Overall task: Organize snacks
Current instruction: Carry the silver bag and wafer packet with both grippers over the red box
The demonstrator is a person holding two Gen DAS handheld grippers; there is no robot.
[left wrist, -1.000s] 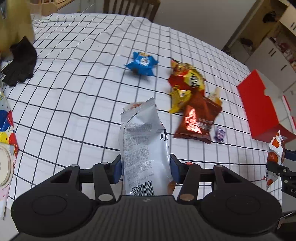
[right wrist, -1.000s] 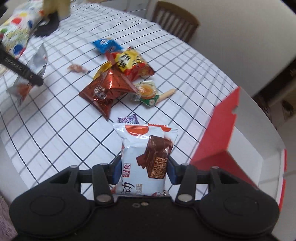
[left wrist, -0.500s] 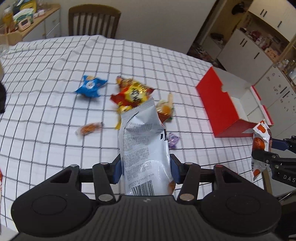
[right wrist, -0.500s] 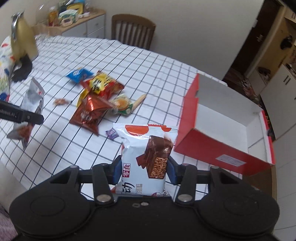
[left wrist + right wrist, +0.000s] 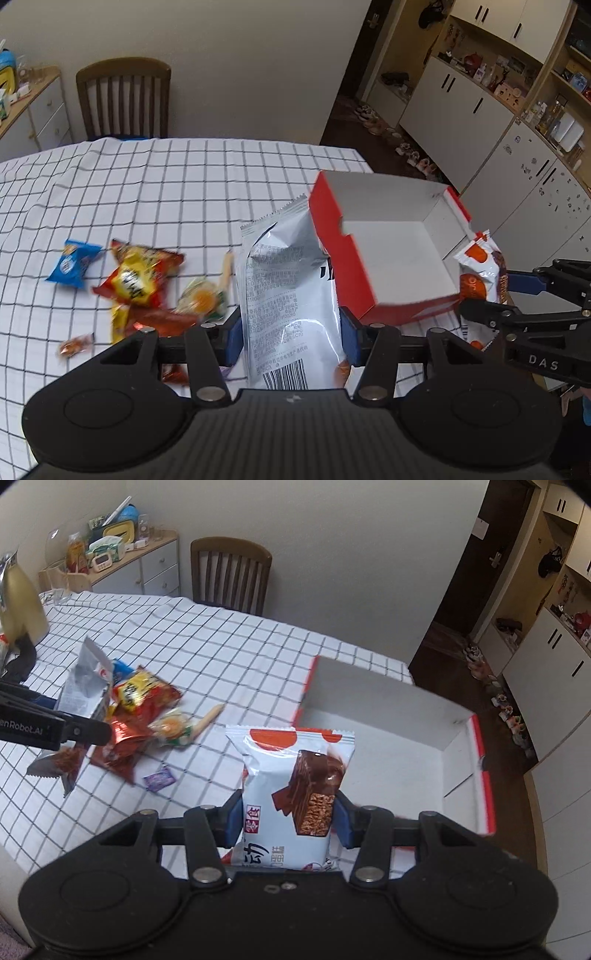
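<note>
A: Left tool (image 5: 291,341)?
B: Clamped on a silver snack bag (image 5: 288,295), upright between the pads, top edge overlapping the near wall of the red box (image 5: 343,251).
A: Right tool (image 5: 286,821)?
B: Gripping a white wafer packet (image 5: 291,794), held upright in front of the box's open white inside.
A: Beyond?
B: Loose snacks on the checked worktop (image 5: 184,184): blue packet (image 5: 72,264), red-yellow chip bag (image 5: 138,277), small purple candy (image 5: 159,778).
</note>
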